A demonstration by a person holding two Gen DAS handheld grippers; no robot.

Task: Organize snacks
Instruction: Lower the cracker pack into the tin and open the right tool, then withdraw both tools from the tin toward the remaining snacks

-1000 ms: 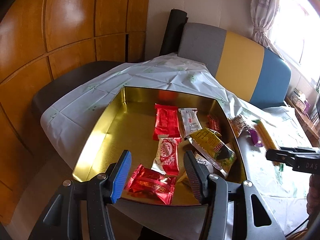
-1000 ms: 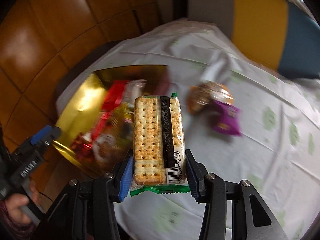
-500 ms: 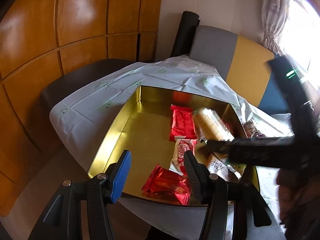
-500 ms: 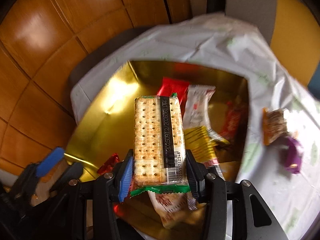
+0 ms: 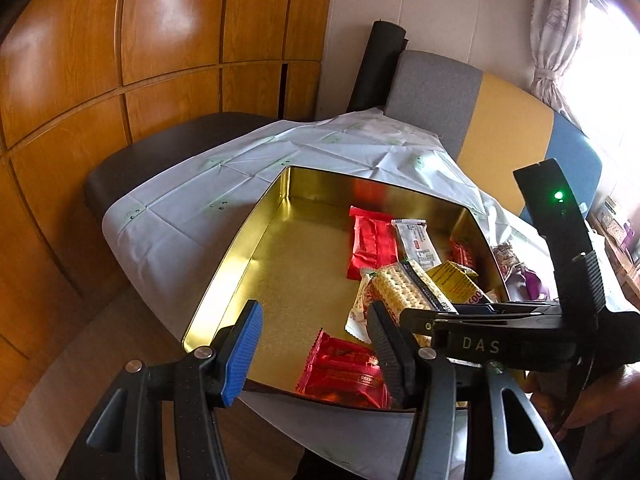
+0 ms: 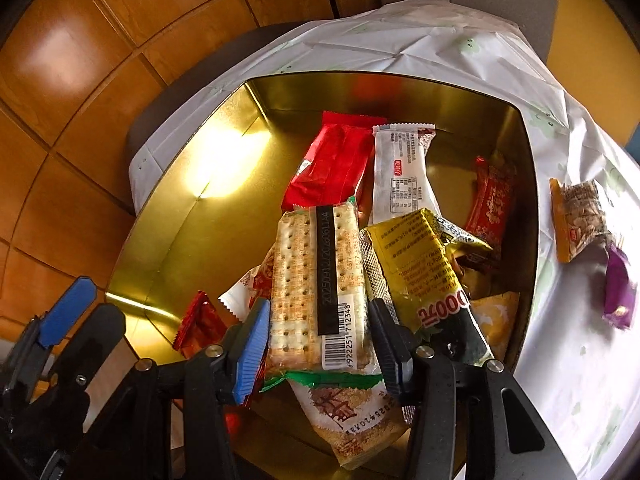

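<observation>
The gold tin (image 6: 528,184) sits on the worktop (image 5: 192,208), which is covered with a white cloth, and serves as the landmark here. The right gripper (image 6: 318,330) hangs over the tin's near side with the cracker pack (image 6: 316,280) between its fingers (image 6: 250,336). Those fingers are opening, a sliver of space showing on each side of the pack, so they no longer press it. The pack lies across other wrappers piled in the tin's near half. In the left wrist view the same cracker pack (image 5: 404,292) is seen resting on that pile, just in front of the right gripper's black body.

Inside the tin, toward its far wall, lie a long red packet (image 6: 332,164) and a white packet (image 6: 402,176) side by side. A yellow packet (image 6: 420,264) lies just right of the crackers. A small red wrapper (image 5: 344,372) rests by the tin's near wall. Outside the tin, on the cloth beyond its right wall, lie a seed-printed packet (image 6: 576,220) and a purple wrapper (image 6: 618,292).

The left gripper (image 5: 312,348) hovers at the tin's near edge, fingers wide apart and holding nothing.
</observation>
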